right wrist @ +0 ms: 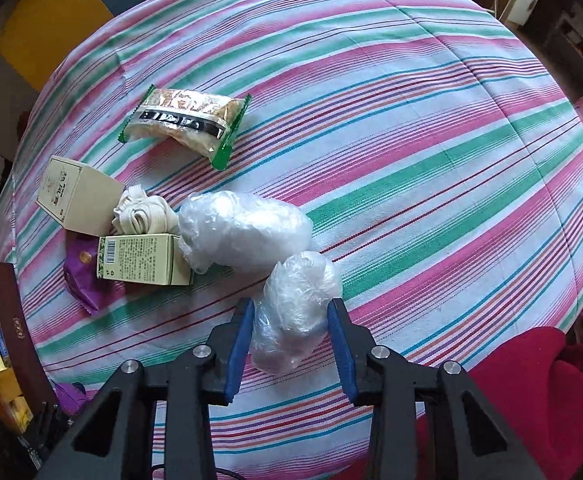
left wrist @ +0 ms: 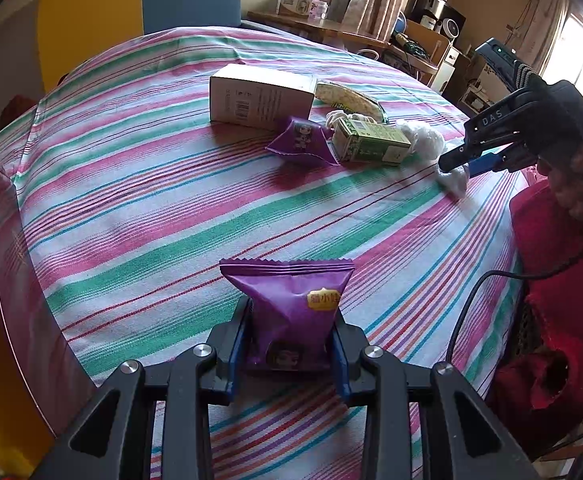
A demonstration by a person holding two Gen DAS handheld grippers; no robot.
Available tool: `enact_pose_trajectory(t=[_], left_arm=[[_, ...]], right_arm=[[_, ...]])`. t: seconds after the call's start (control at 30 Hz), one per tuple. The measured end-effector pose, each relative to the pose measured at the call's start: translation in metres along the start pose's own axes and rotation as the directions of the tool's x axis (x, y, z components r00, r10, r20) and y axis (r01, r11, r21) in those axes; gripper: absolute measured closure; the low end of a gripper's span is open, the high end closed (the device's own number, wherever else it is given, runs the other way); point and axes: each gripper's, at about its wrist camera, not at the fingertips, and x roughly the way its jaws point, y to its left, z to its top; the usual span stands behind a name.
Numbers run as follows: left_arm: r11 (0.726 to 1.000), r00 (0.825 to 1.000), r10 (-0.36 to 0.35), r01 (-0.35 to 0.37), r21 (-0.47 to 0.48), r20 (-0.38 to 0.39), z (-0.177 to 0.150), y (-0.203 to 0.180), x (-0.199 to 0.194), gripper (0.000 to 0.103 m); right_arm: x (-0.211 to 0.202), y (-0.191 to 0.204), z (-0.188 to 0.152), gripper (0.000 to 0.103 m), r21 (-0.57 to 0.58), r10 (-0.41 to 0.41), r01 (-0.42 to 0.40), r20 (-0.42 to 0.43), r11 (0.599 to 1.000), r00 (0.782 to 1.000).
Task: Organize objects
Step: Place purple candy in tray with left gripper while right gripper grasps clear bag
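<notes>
While the left gripper [left wrist: 291,344] jaws pinch a purple snack packet [left wrist: 291,312] and the right gripper [right wrist: 291,340] jaws pinch a plastic-wrapped bundle [right wrist: 295,312], most items still lie clustered, unsorted, on the bench [right wrist: 411,140].

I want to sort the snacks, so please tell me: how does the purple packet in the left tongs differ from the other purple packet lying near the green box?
The held purple packet stands upright between the pads of the left tongs; the other purple packet lies tilted on the striped cloth. The held one stands alone, while the other touches the green box. Both share the purple wrapper, zigzag edge and cartoon face.
</notes>
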Motion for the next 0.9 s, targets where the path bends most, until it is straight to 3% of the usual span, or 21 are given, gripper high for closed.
enact_pose_trajectory(t=[0.27, 0.6, 0.8, 0.9], left_arm=[[0.999, 1.000, -0.025, 0.025, -0.021, -0.003, -0.002, 0.002, -0.010, 0.069], [0.997, 0.994, -0.070, 0.073, -0.031, 0.083, -0.005, -0.001, -0.054, 0.069], [0.988, 0.988, -0.047, 0.068, -0.140, 0.149, -0.003, 0.043, -0.098, 0.069], [0.971, 0.984, 0.034, 0.010, -0.239, 0.177, 0.000, 0.093, -0.120, 0.069]], right_arm=[[-0.002, 0.006, -0.003, 0.065, -0.020, -0.056, 0.057, 0.050, 0.998, 0.997], [-0.008, -0.002, -0.006, 0.065, 0.002, -0.032, 0.032, 0.070, 0.999, 0.997], [-0.014, -0.002, -0.007, 0.065, 0.002, -0.019, 0.019, 0.093, 1.000, 0.995], [-0.016, 0.001, -0.008, 0.065, 0.001, -0.021, 0.021, 0.098, 1.000, 0.995]])
